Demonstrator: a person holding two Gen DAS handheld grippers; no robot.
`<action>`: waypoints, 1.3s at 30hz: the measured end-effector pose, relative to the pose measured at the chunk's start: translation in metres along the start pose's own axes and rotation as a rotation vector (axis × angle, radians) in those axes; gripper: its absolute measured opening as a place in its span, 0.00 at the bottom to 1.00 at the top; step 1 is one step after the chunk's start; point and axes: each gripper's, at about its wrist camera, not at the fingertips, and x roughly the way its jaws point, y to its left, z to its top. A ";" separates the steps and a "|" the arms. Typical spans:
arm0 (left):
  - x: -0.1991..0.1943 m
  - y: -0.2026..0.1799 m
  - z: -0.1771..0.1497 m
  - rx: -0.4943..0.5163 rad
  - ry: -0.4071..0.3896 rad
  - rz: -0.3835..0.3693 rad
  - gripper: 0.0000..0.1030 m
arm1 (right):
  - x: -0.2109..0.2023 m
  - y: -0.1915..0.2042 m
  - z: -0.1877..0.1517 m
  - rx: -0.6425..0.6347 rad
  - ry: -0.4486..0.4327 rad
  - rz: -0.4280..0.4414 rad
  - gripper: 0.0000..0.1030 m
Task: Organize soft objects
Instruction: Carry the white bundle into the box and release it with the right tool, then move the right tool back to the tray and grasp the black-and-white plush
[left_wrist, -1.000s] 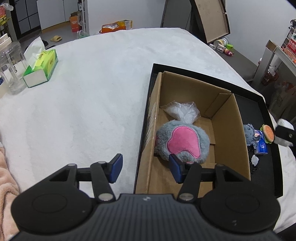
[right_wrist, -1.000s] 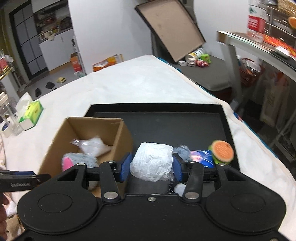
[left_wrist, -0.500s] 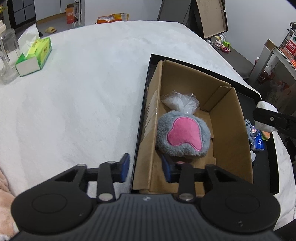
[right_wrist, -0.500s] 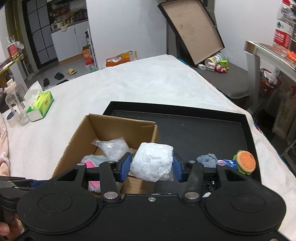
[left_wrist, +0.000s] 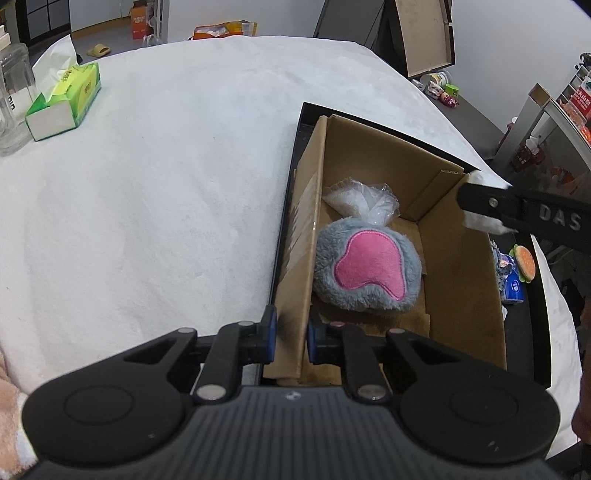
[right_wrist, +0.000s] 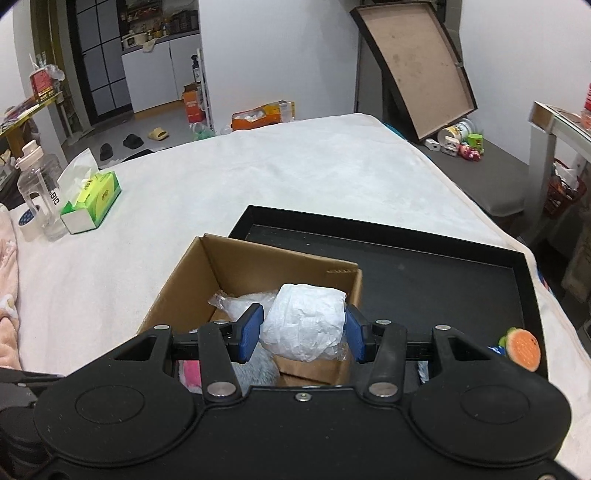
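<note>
A lived-in home: slippers (right_wrist: 158, 133) on the far floor, kitchen cabinets (right_wrist: 162, 74) behind, tissue box (right_wrist: 92, 202) at left.

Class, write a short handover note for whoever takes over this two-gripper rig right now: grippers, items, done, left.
Left gripper: just closed, clamped on the brown cardboard box near wall.
Right gripper: holding the white crinkled paper-wrapped bundle over the box.
Done: grey plush with pink patch and clear plastic bag lie in the box.
Left: release the bundle; burger toy and blue-grey small items remain on the black tray.
</note>
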 end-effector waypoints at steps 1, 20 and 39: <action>0.000 0.000 0.000 -0.001 0.001 -0.001 0.14 | 0.002 0.001 0.002 -0.005 -0.003 0.003 0.46; -0.002 -0.006 -0.002 0.012 -0.006 0.029 0.15 | -0.017 -0.037 -0.006 -0.021 -0.039 -0.009 0.76; -0.016 -0.024 0.011 0.058 -0.049 0.115 0.22 | -0.031 -0.095 -0.043 0.009 -0.018 -0.040 0.76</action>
